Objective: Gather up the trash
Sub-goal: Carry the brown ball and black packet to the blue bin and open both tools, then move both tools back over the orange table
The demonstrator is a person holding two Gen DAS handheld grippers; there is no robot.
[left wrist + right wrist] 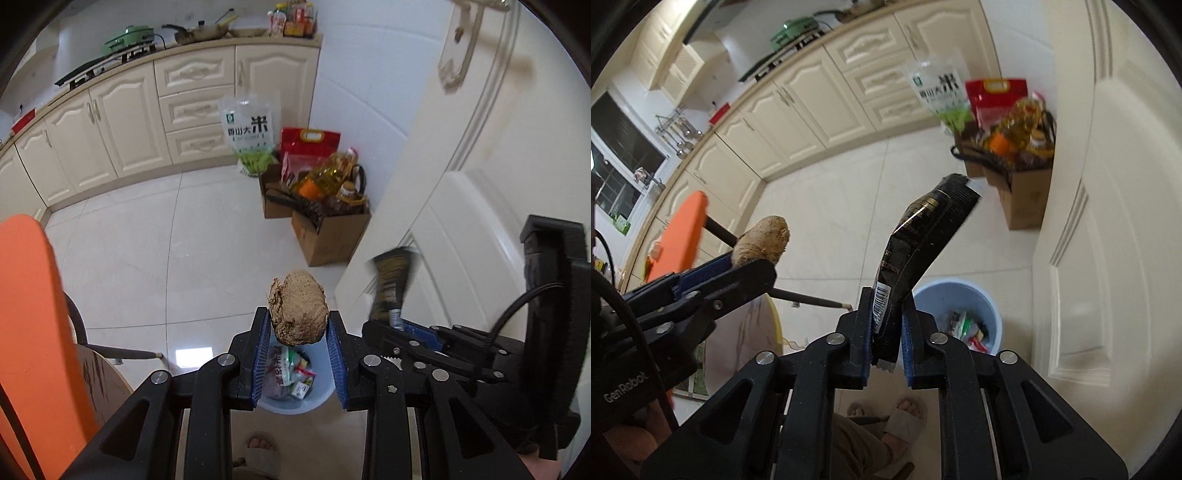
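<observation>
The left gripper (298,326) pinches a brown crumpled wad (298,317) directly above the pale blue bin (295,404), already part-filled with wrappers. The right gripper (889,332) clamps a black packet (916,251) nearby; both drops apparently remain.

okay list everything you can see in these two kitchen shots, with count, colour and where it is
paper wad: 1, brown, in left gripper
wrapper: 1, black, in right gripper
bin: 1, pale blue, on floor below grippers, holding trash
boxes: 2, brown, on floor by door, holding oil bottles and bags
rice bag: 1, white-green, against cabinets
cabinets: cream, along wall
pot: 1, green, on stove
chair: 1, orange, at left
left gripper: black, blue pads
right gripper: black, blue pads
feet: 2, in sandals
</observation>
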